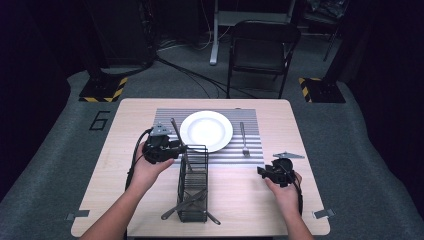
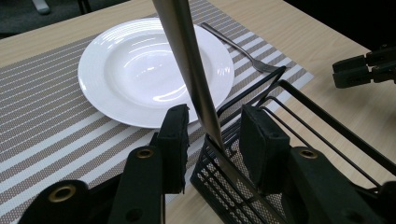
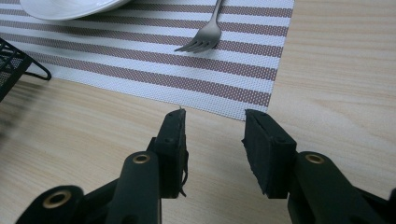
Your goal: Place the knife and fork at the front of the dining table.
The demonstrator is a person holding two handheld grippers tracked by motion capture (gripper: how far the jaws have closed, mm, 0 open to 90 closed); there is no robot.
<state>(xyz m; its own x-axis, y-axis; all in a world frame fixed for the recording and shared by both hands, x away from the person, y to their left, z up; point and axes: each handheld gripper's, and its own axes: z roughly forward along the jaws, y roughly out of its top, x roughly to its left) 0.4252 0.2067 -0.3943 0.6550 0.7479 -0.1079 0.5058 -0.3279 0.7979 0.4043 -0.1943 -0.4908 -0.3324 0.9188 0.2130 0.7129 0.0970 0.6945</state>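
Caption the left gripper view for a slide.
Left hand-held gripper straddles a metal utensil handle rising from the black wire caddy, white plate behind on the striped placemat.

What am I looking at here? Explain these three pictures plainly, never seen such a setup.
A person at a pale wooden table holds a black two-jaw hand gripper in each hand. One picture looks down from above; the other two come from cameras riding on each gripper. On a striped grey placemat lie a round white plate and a silver metal fork. A black wire cutlery basket stands nearer the person. The left gripper has a long silver utensil handle between its jaws; the pads are not visibly pressing it. The right gripper is open, holding nothing.
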